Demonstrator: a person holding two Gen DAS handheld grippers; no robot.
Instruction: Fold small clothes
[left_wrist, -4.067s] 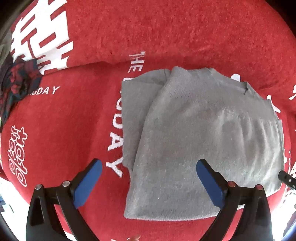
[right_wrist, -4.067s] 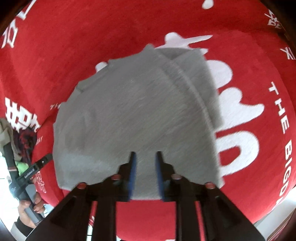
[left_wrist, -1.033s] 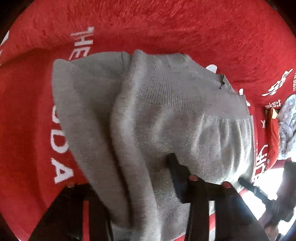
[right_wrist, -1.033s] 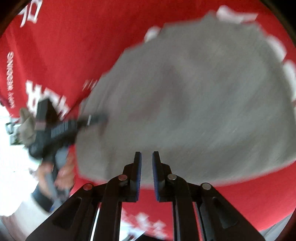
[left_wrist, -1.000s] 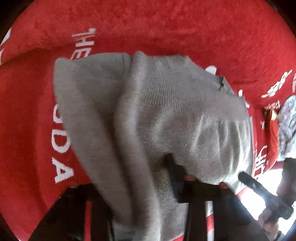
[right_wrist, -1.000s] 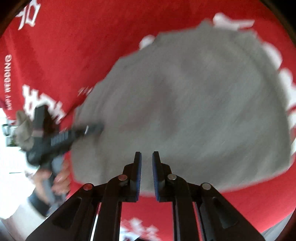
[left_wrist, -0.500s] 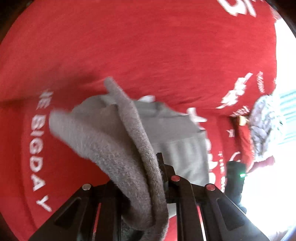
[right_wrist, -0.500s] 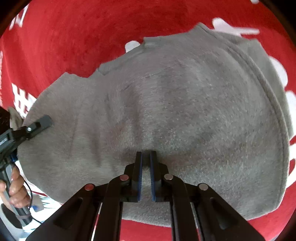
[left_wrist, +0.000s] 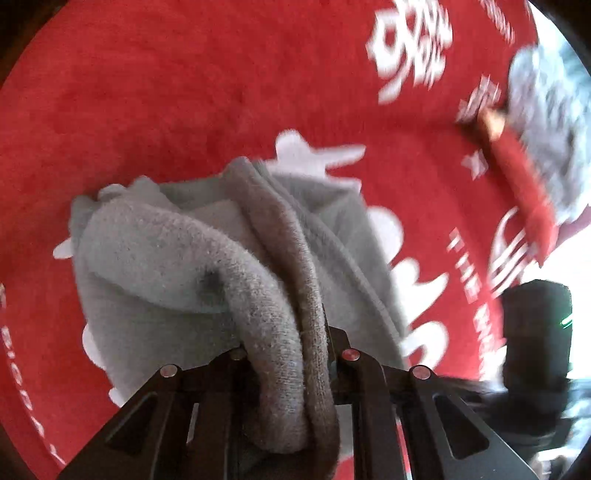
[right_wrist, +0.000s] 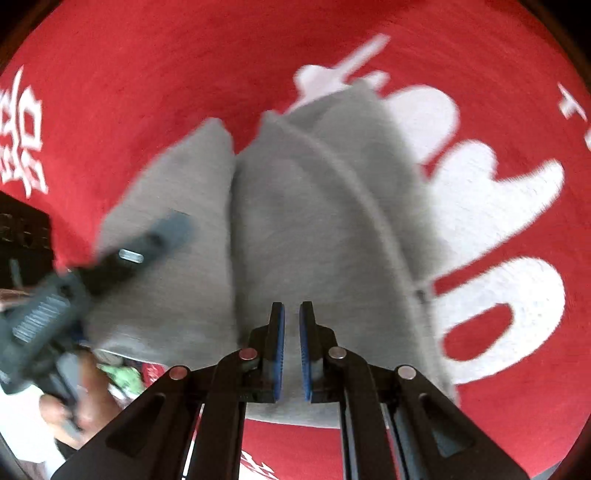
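A grey knitted garment (left_wrist: 155, 258) lies on a red cloth (left_wrist: 184, 92) with white lettering. My left gripper (left_wrist: 288, 354) is shut on a thick fold of the garment's edge and holds it lifted over the rest. In the right wrist view the garment (right_wrist: 314, 221) lies partly folded, and the left gripper (right_wrist: 140, 251) shows blurred at its left side. My right gripper (right_wrist: 290, 332) sits over the garment's near edge with its blue pads (right_wrist: 279, 347) a narrow gap apart and nothing between them.
A pile of grey and red clothes (left_wrist: 539, 103) lies at the far right in the left wrist view. The red cloth's edge (right_wrist: 332, 454) runs just below the garment in the right wrist view. A hand (right_wrist: 74, 398) holds the left gripper's handle at lower left.
My left gripper has carried the gripped fold up and across over the garment. My right gripper's pads have parted slightly and it has drawn back to the near edge.
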